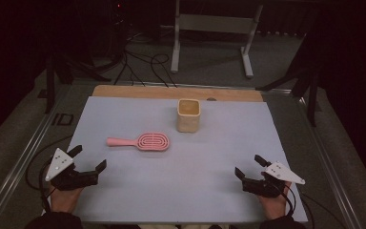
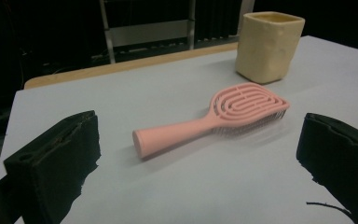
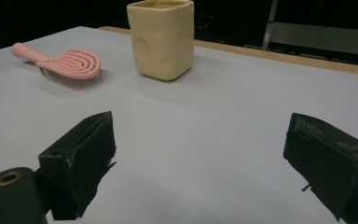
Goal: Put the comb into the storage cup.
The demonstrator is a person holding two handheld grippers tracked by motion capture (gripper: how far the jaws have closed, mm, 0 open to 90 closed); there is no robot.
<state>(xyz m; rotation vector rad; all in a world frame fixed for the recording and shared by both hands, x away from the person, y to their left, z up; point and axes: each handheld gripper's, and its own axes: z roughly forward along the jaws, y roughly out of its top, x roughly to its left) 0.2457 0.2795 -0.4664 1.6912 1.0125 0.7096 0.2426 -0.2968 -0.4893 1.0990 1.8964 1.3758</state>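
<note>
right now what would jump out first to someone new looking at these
The pink hairbrush lying flat near the middle of the pale table, handle pointing left, catches the eye first. Just behind it to the right stands a cream square cup, upright and apart from the brush. Near the front edge, the left claw and right claw rest open, holding nothing.

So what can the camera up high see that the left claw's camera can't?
The high view takes in both hands, the left claw and right claw, both open, plus the floor cables and a white frame behind the table. The left gripper view shows the bristles under the pink hairbrush. Both show the hairbrush lying on the grey mat and the upright cream cup.
</note>
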